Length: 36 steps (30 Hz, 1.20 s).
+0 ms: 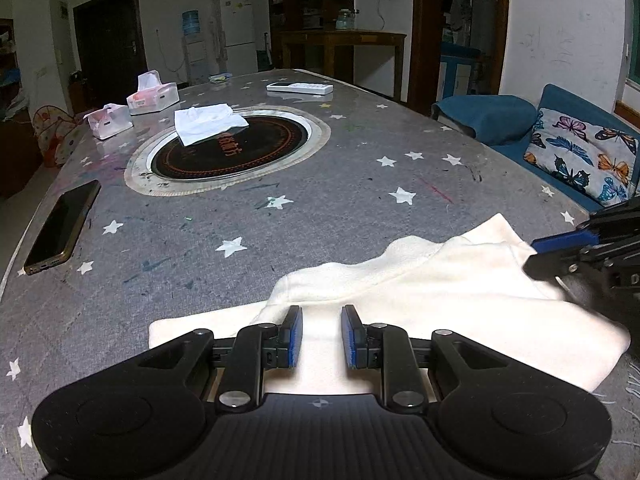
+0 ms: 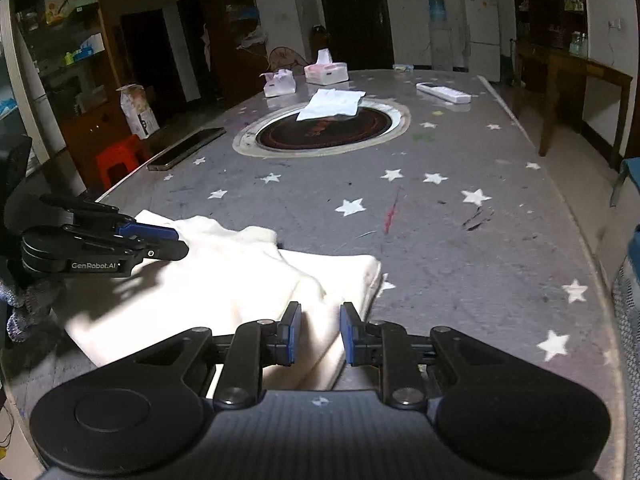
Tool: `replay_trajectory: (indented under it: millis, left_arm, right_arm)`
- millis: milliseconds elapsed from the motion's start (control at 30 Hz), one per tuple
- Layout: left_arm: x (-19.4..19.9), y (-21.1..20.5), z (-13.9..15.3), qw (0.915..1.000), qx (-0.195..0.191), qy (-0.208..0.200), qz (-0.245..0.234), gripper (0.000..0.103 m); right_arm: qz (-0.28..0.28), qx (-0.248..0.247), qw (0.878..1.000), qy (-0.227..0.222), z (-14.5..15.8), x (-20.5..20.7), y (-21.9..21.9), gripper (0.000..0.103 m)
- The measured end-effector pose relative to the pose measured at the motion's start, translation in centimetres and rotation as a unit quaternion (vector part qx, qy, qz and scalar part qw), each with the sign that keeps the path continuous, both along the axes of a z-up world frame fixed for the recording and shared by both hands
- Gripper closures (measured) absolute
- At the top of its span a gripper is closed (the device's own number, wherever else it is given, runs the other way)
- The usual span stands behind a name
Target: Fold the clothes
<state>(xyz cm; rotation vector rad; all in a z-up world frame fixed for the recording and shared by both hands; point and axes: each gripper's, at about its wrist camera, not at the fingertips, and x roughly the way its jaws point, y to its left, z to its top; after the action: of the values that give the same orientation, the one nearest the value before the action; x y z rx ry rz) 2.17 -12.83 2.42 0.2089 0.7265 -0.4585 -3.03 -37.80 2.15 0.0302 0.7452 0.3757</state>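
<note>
Cream garment (image 1: 420, 292) lies part folded at the near edge of the table (image 1: 320, 208), soft fleecy cloth in thick layers with rounded folds.

Left gripper (image 1: 322, 336) hangs over its near left part, jaws a little apart, cloth under the gap. Pads do not look pressed on it, so released as far as I can tell. Right gripper (image 2: 320, 334) is the same: narrow gap, over the garment's right folded corner, nothing clearly pinched. From the side, the left gripper (image 2: 176, 240) in the right wrist view and the right gripper (image 1: 536, 254) in the left wrist view each point onto the cloth; contact is hard to judge.

Only the left wrist view shows the blue sofa (image 1: 500, 120) and butterfly cushion (image 1: 584, 160). Only the right wrist view shows the red stool (image 2: 116, 160), a paper bag (image 2: 138, 110) and dark shelving (image 2: 72, 60).

Both show the grey star-print tablecloth (image 2: 440, 220), scuffed and pen-marked, a round dark insert (image 1: 228, 148) with a pale ring, a white cloth (image 1: 208, 122) partly over it, a flat dark phone (image 1: 64, 228), two tissue packs (image 1: 152, 94) and a white remote (image 1: 300, 88).

The garment's near edge is hidden behind the gripper bodies. A knit sleeve (image 2: 24, 304) is cut off at the left edge, blurred.
</note>
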Motion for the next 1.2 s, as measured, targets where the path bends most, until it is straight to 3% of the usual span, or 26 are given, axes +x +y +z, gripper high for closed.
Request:
replay_trajectory:
  millis: [67,133,367,500,633,767,833,900,1067,1200]
  left_arm:
    - [0.0,0.0,0.0,1.0000,0.000,0.000,0.000,0.079]
    - [0.0,0.0,0.0,1.0000,0.000,0.000,0.000,0.079]
    - [-0.1,0.1,-0.1,1.0000,-0.004,-0.003,0.002,0.079]
    - [-0.1,0.0,-0.1,1.0000,-0.003,-0.004,0.003,0.079]
    - [-0.1,0.0,-0.1,1.0000,-0.003,-0.004,0.004,0.079]
    - [-0.2,-0.1,-0.1,1.0000,-0.002,-0.005,0.005,0.079]
    - [-0.1,0.0,-0.1,1.0000,-0.003,-0.004,0.004,0.079]
    - [-0.1,0.1,-0.1,1.0000,-0.006,-0.003,0.004,0.079]
    - [-0.1,0.1,-0.1,1.0000,-0.006,-0.005,0.005,0.078]
    - [-0.1,0.1,-0.2,0.9999,-0.007,-0.006,0.006,0.078]
  right_arm:
    - [-0.002,-0.011,1.000,-0.006,-0.2,0.1,0.4,0.096]
    - [-0.005,-0.026,0.999,-0.019,0.1,0.0,0.8,0.099]
    - [-0.011,-0.067,0.997,-0.027,-0.4,0.2,0.9,0.098]
    - [-0.012,-0.058,0.997,-0.041,1.2,0.2,1.4,0.097]
    - [0.022,-0.038,0.998,-0.047,2.0,1.1,2.9,0.097]
    - [0.059,-0.048,0.997,-0.031,0.8,2.8,5.3,0.097]
    - [0.053,-0.070,0.996,-0.023,-0.1,3.7,5.9,0.098]
    - [0.047,-0.056,0.997,-0.019,-0.3,4.2,5.2,0.098]
    - [0.037,-0.049,0.998,-0.025,1.2,2.7,3.0,0.097]
    - [0.064,-0.058,0.996,-0.038,2.4,-0.5,2.9,0.097]
